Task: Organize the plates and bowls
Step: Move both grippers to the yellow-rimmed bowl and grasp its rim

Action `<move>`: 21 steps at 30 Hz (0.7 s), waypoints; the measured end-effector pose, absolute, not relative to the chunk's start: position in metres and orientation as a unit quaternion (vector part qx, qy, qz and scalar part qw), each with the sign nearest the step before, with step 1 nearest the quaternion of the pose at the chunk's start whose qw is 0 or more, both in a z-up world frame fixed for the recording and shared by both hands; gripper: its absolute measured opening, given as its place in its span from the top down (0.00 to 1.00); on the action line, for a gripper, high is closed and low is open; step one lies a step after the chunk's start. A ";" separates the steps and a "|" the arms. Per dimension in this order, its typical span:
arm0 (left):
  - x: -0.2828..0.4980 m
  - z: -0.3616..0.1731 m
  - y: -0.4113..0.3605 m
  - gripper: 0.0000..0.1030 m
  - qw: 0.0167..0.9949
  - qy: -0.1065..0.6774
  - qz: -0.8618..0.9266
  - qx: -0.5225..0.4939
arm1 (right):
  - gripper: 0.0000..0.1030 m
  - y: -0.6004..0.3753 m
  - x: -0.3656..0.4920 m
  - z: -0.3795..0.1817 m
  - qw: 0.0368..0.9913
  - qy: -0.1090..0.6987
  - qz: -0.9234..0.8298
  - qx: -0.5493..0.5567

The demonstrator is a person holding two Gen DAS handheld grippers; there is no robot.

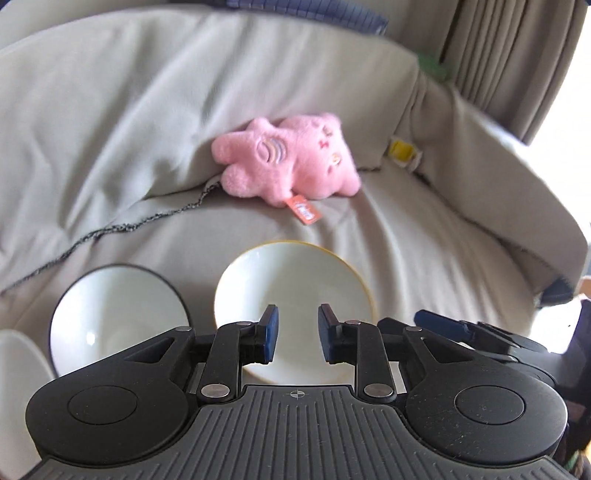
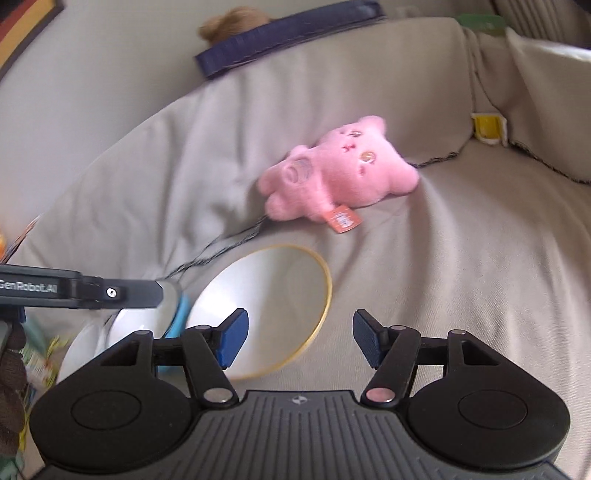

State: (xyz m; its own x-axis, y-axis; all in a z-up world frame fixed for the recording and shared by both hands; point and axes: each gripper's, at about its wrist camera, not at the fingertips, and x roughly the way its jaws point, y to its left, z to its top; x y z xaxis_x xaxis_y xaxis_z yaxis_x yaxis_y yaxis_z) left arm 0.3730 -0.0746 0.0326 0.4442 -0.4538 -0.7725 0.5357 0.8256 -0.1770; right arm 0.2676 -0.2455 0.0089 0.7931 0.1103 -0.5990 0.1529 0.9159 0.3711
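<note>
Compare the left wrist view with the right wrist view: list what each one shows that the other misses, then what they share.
Only the left wrist view: the inside of the dark-rimmed bowl, a curtain at upper right, and the left gripper from behind, jaws apart and empty.

Only the right wrist view: a picture frame corner at upper left, and the right gripper, jaws wide and empty.

Both: the yellow-rimmed plate on the grey sofa cover, the pink plush toy and a small yellow object.
</note>
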 end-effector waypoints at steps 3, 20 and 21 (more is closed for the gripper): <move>0.401 0.017 -0.088 0.74 0.856 0.435 -0.264 0.090 | 0.39 -0.247 0.287 -0.015 0.921 0.304 -0.022 0.242; 0.457 -0.039 -0.097 0.68 0.825 0.523 -0.200 0.076 | 0.59 -0.241 0.313 -0.059 0.889 0.355 0.059 0.282; 0.452 -0.037 -0.099 0.69 0.827 0.522 -0.193 0.080 | 0.59 -0.240 0.310 -0.058 0.890 0.356 0.060 0.277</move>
State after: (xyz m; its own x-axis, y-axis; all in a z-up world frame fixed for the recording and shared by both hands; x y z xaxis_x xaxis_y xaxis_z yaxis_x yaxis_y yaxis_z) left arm 0.4524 -0.0993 -0.0371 0.3805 -0.2356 -0.8943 0.4036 0.9123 -0.0686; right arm 0.3103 -0.2399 -0.0583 0.7392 0.3043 -0.6009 0.0906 0.8390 0.5365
